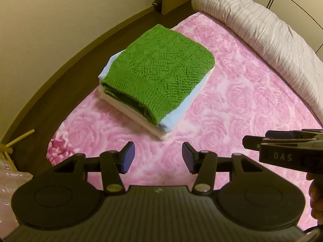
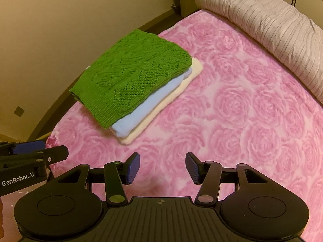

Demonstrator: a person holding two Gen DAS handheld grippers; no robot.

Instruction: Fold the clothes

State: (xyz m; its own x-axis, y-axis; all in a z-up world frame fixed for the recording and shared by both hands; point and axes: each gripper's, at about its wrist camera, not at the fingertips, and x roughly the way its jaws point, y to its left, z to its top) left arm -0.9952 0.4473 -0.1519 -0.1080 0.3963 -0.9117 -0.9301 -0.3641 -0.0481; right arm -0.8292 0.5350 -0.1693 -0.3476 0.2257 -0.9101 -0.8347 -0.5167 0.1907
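Clothes (image 1: 157, 76) lie stacked, lower layers mostly hidden under green knit. My left gripper (image 1: 158, 157) and right gripper (image 2: 162, 168) hang released, empty, over the pink blanket (image 2: 242, 111); beige wall (image 1: 50, 20) beyond.

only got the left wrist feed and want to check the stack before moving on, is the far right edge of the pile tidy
Observer: From the right wrist view the cream folded cloth at the bottom sticks out past the green knitted sweater on that side, so the edges are stepped, not flush.
Operator: and the light blue one
Observer: The light blue folded garment shows as a wide band between the green and the cream along the near right side.
Operator: right gripper holding anything
Observer: No, the right gripper is open with only the pink rose-patterned blanket between its blue pads.
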